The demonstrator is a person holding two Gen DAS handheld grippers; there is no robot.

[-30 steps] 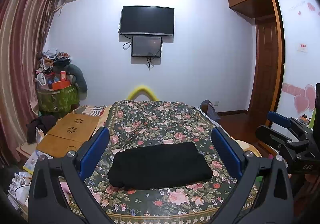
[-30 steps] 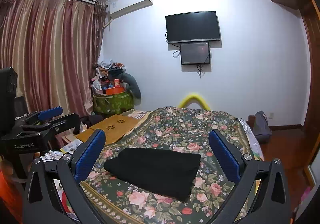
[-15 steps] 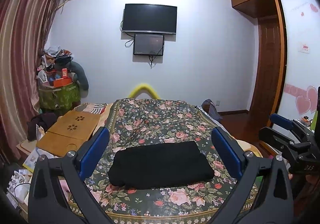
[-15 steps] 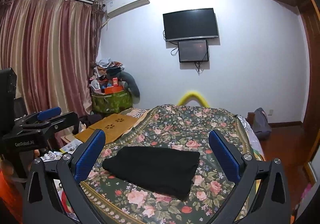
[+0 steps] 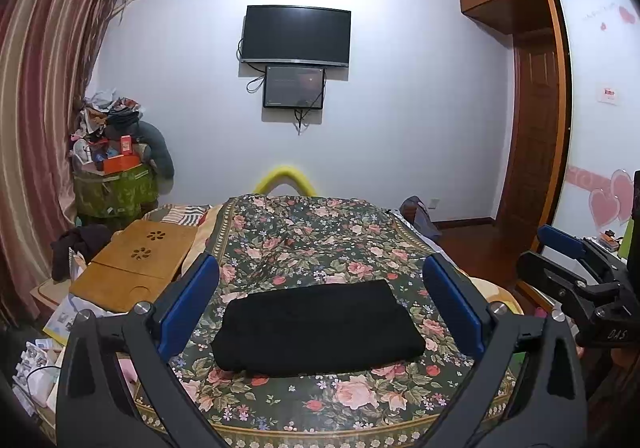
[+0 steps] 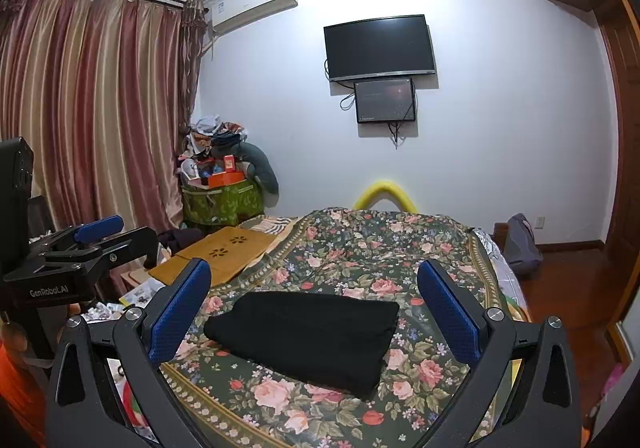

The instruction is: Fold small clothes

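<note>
A black garment lies folded into a neat rectangle on the flowered bedspread, near the bed's front edge. My left gripper hovers above and in front of it, open, its blue pads wide apart and holding nothing. In the right wrist view the same black garment sits between the spread pads of my right gripper, also open and empty, held clear of the cloth. Each gripper shows at the edge of the other's view: the right gripper and the left gripper.
A wooden lap table rests on the bed's left side. A green bin piled with clutter stands by the curtain. A television hangs on the far wall. A wooden door and floor lie to the right.
Both grippers have tilted slightly, so the room sits a little lower in the views. The garment has not moved and both grippers stay open.
</note>
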